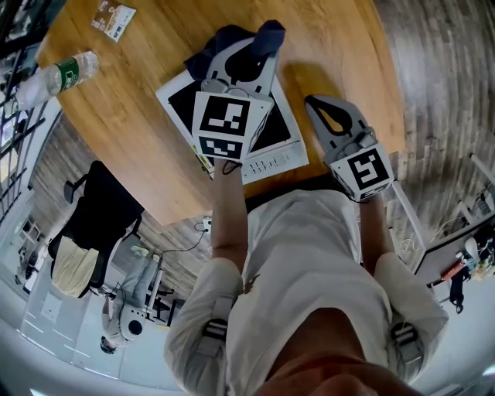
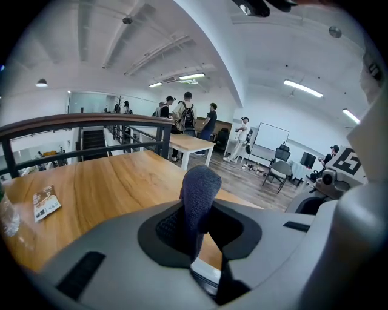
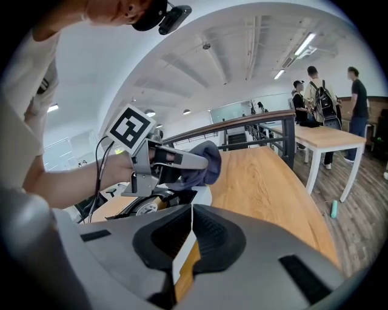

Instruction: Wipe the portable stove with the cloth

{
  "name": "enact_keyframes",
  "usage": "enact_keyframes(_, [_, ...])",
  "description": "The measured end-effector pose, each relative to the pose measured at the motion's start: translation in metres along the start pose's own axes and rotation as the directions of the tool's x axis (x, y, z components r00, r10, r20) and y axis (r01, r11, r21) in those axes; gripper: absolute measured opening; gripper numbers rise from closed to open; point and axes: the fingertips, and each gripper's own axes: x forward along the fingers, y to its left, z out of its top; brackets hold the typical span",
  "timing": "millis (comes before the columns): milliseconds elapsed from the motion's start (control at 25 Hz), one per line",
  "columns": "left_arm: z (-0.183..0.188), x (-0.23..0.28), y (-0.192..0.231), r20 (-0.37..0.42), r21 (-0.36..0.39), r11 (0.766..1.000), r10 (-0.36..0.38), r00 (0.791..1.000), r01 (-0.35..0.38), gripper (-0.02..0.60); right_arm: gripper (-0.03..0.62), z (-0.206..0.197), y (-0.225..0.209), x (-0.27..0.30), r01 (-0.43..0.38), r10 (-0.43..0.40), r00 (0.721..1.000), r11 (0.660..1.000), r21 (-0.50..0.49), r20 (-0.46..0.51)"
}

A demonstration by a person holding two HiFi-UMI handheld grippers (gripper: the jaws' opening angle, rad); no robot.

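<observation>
The portable stove (image 1: pixel 282 143), white with a black top, lies on the wooden table (image 1: pixel 155 155) near its front edge. My left gripper (image 1: pixel 259 50) hovers over the stove's far side, shut on a dark blue cloth (image 1: pixel 232 39). In the left gripper view the cloth (image 2: pixel 197 194) sticks up from between the jaws. My right gripper (image 1: pixel 313 102) is shut and holds nothing, just right of the stove. The right gripper view shows the left gripper (image 3: pixel 203 158) with the cloth (image 3: pixel 206 169) above the stove (image 3: pixel 200 195).
A water bottle (image 1: pixel 58 76) and a small booklet (image 1: pixel 114 18) lie at the table's far left. An office chair (image 1: pixel 100 216) stands on the floor left of the person. Several people (image 2: pixel 188 115) stand by another table (image 2: pixel 188 142) in the background.
</observation>
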Motion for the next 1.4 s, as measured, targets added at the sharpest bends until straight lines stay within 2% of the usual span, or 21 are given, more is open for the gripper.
enact_keyframes(320, [0.027, -0.015, -0.023, 0.11, 0.024, 0.998, -0.058, 0.992, 0.056, 0.086, 0.021, 0.016, 0.008, -0.012, 0.041, -0.04, 0.998, 0.999, -0.017, 0.04])
enact_keyframes(600, [0.049, -0.066, -0.025, 0.202, 0.064, 0.998, -0.043, 0.979, 0.031, 0.086, 0.021, 0.044, 0.034, -0.021, 0.063, -0.054, 0.993, 0.995, -0.077, 0.104])
enact_keyframes(840, [0.064, -0.132, -0.025, 0.274, 0.09, 0.996, -0.003, 0.962, -0.023, 0.085, 0.021, 0.074, 0.072, -0.033, 0.077, -0.052, 0.983, 0.988, -0.138, 0.173])
enact_keyframes(1400, [0.032, -0.262, -0.022, 0.381, 0.103, 0.987, 0.077, 0.921, -0.125, 0.086, 0.021, 0.114, 0.157, -0.065, 0.141, -0.054, 0.956, 0.947, -0.29, 0.289])
